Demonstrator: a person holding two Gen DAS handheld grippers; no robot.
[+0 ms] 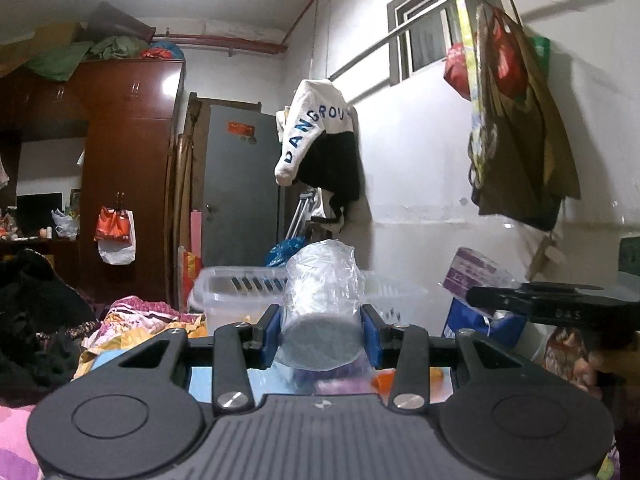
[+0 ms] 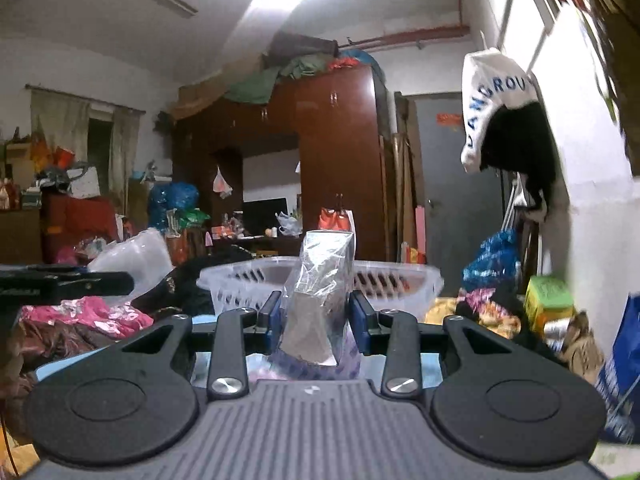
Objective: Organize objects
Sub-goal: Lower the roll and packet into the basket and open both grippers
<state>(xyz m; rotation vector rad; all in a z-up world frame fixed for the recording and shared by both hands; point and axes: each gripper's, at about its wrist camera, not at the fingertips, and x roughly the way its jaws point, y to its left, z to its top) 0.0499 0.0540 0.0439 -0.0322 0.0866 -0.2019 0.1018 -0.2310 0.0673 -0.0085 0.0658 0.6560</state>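
Observation:
My left gripper is shut on a plastic-wrapped white roll, held upright in the air in front of a clear plastic basket. My right gripper is shut on a purple box in clear wrap, held up before the same clear basket. The right gripper shows at the right of the left wrist view with its box. The left gripper shows at the left of the right wrist view with its roll.
A bed with pink and patterned bedding and dark clothes lies below. A dark wood wardrobe, a grey door and hanging clothes stand behind. A blue bag and a green box sit at right.

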